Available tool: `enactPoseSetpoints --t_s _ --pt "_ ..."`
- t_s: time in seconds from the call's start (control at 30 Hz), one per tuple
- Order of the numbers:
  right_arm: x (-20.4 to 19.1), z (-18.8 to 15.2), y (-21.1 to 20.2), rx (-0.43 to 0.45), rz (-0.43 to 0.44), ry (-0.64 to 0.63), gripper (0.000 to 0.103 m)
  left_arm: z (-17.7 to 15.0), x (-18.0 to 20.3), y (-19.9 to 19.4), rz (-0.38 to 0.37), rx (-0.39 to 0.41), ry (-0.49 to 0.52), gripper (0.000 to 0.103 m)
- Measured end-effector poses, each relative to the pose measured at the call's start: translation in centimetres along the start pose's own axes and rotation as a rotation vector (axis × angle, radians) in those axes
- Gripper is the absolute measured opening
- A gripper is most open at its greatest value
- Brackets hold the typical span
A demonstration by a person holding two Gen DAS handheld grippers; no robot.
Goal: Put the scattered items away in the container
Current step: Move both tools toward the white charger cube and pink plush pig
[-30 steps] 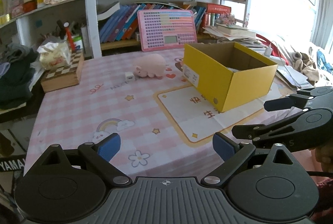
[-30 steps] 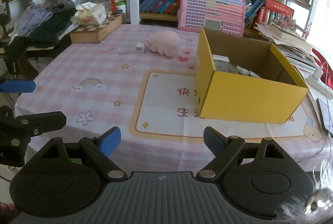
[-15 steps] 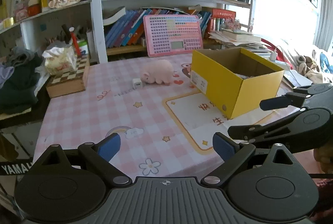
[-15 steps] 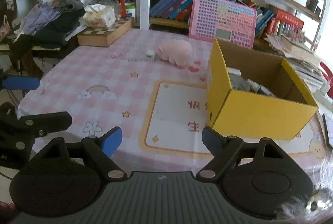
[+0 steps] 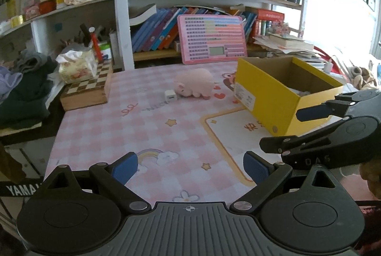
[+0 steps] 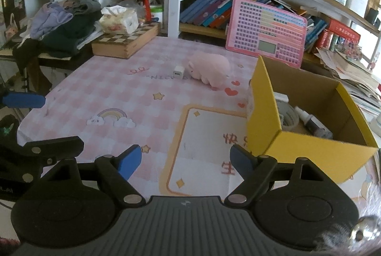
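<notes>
Left wrist view: the left hand-held gripper [image 5: 190, 168] is held spread and empty. Ahead lie the white cube [image 5: 170, 96], then the pink pig [image 5: 195, 86] lengthwise left-right, then the yellow box [image 5: 281, 91]. The right hand-held gripper [image 6: 185, 159] is likewise spread, neither clearly nearer.

The left claw [image 5: 190, 169] hangs over the near edge of the worktop [image 5: 100, 134], its blue-padded fingers [image 5: 125, 168] spread wide with nothing between them. The right claw [image 5: 309, 127] reaches in from the right, its fingers also apart and empty. A pink plush pig [image 5: 195, 86] lies far back on the pink checked cloth, with a small white charger cube [image 5: 170, 96] just beside its snout. To the right stands an open yellow cardboard box [image 5: 269, 94], well apart from the pig. A wooden chessboard box [image 5: 87, 90] sits at the left edge carrying a tissue pack [image 5: 76, 65]. A pink keyboard toy [image 5: 212, 38] leans against the bookshelf [image 5: 120, 8] behind.
</notes>
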State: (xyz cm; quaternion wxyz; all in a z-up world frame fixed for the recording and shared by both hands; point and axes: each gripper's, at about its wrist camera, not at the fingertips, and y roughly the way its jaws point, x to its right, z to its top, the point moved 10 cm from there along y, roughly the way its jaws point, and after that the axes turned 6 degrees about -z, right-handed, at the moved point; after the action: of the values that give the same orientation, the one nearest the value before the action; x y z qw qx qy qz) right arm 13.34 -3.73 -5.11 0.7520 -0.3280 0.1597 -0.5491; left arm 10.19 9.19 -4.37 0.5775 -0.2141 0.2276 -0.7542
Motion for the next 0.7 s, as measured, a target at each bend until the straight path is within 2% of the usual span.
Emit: enactPoseSetpoints --t_s 0.7 --pt "0.4 8.1 7.8 -0.007 0.078 -0.046 0.081 4.6 -3.7 7.3 0.053 0.017 -0.036 0.097"
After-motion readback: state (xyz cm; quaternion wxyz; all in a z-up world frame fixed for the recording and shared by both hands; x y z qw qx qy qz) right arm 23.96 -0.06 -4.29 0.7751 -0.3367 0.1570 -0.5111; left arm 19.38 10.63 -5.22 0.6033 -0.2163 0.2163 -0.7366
